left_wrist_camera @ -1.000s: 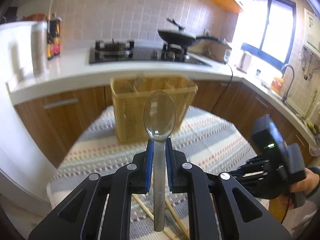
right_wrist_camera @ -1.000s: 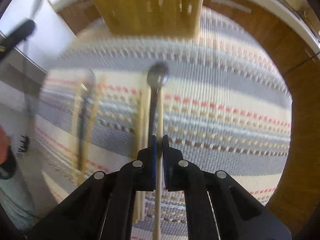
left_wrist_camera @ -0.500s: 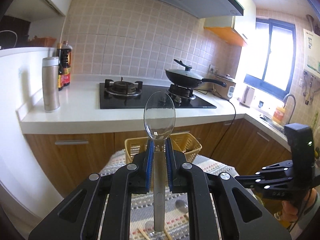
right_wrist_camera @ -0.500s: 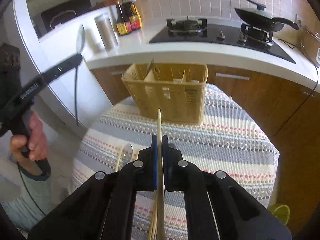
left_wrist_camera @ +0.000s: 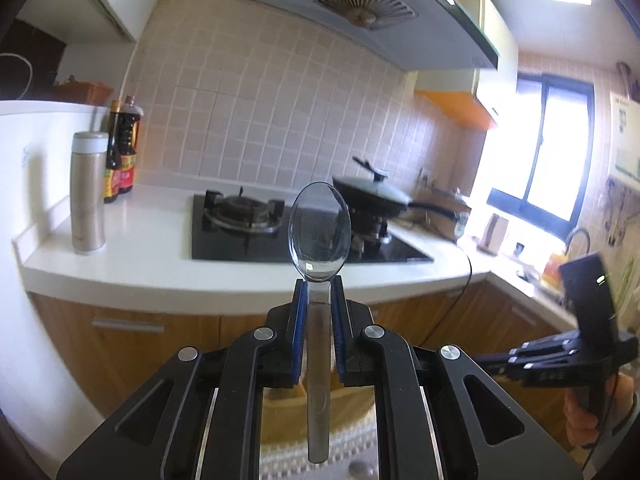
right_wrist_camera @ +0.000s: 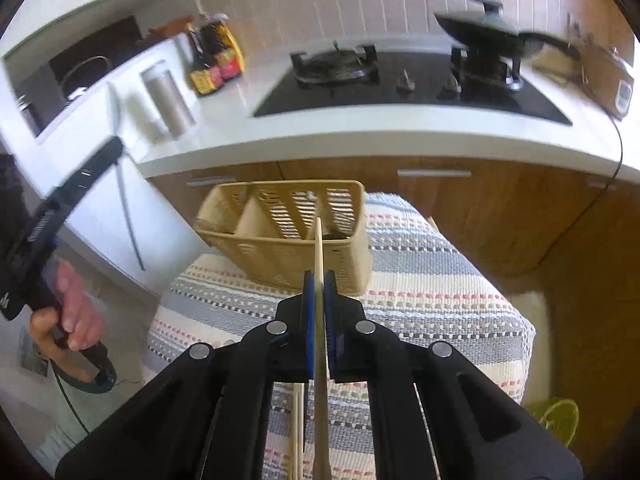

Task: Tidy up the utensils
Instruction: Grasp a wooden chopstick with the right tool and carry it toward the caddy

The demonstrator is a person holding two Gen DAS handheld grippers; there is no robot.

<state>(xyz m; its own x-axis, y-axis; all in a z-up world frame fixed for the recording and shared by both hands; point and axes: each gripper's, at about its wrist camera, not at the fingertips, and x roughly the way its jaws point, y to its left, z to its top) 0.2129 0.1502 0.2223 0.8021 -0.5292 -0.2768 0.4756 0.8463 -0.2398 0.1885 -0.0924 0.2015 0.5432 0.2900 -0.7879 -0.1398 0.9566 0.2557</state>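
Observation:
My left gripper is shut on a metal spoon, held upright with the bowl on top, high above the table. It also shows at the left of the right wrist view, spoon in its jaws. My right gripper is shut on a wooden chopstick whose tip points at the yellow slatted utensil basket on the striped cloth table. The right gripper appears at the right of the left wrist view. More chopsticks lie on the cloth below the right gripper.
A white counter carries a gas hob, a lidded pan, a steel flask and sauce bottles. Wooden cabinets stand behind the table. A spoon bowl lies on the cloth.
Both grippers have risen and tilted up with their utensils. The left view now looks at the counter and hood. The right gripper has come closer to the basket.

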